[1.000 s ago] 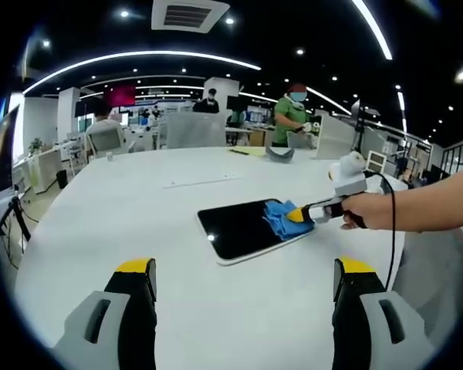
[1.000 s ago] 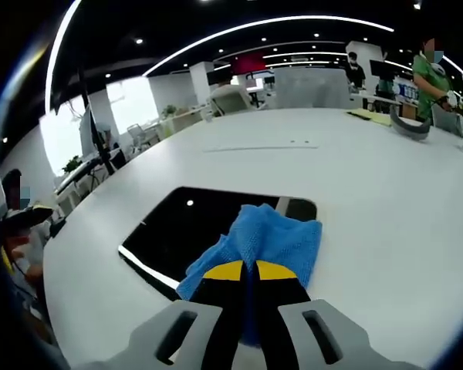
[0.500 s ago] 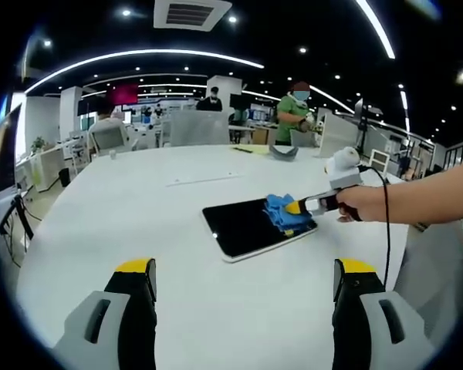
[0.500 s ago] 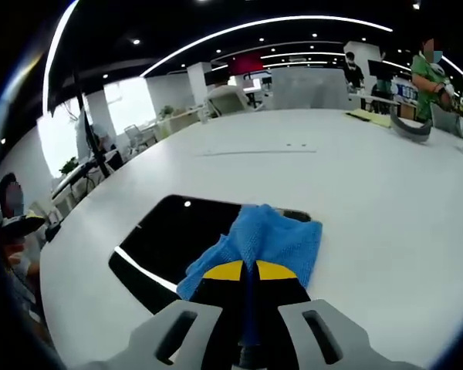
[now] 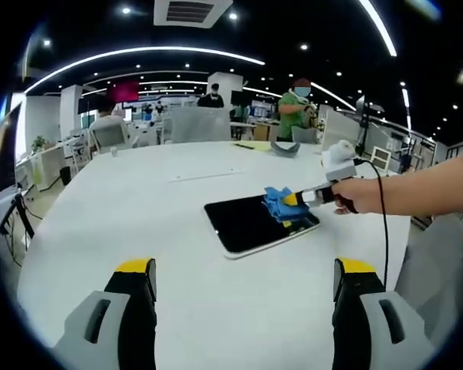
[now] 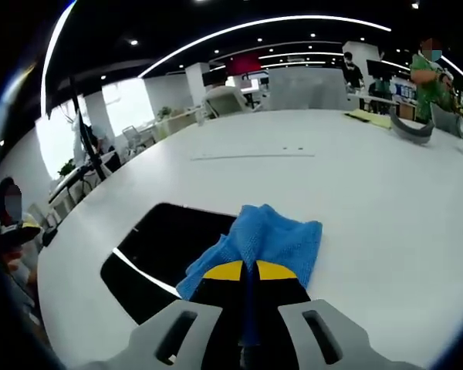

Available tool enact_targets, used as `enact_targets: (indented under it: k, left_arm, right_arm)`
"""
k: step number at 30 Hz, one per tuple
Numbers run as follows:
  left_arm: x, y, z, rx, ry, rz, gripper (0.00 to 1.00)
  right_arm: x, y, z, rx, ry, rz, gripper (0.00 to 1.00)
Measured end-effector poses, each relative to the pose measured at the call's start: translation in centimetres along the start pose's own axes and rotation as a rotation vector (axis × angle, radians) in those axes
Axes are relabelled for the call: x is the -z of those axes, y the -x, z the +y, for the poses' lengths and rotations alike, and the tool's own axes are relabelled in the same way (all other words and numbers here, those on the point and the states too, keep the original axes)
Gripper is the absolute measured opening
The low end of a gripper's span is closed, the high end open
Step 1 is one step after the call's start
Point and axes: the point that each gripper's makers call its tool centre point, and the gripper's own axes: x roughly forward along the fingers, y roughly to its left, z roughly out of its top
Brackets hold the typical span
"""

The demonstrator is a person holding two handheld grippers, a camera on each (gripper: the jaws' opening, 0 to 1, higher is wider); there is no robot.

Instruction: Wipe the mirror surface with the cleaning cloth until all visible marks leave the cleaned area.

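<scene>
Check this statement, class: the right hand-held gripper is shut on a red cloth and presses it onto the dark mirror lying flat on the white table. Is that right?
Not quite: the cloth is blue, not red, as the right gripper view shows. The rest holds: the right hand-held gripper is shut on it, pressing it onto the dark mirror lying flat on the white table.

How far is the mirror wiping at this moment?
Done: the right gripper is shut on the blue cloth, which lies on the mirror. In hand: it works at the mirror's far right end. Left: most of the dark surface is uncovered; no marks can be made out, so I cannot confirm it is clean. The left gripper hangs open, apart.
</scene>
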Motion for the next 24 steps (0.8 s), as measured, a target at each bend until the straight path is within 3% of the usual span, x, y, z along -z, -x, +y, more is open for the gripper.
enact_targets:
  k: [12,24]
  left_arm:
    - [0.3,-0.1,0.6,-0.007,0.002,0.013,0.96]
    - [0.5,-0.2,0.5,-0.006,0.003,0.019,0.96]
  right_arm:
    - [-1.1,-1.4,-0.9,0.012,0.005,0.003,0.00]
    - [-1.1,-1.4,-0.9,0.010,0.011,-0.008,0.00]
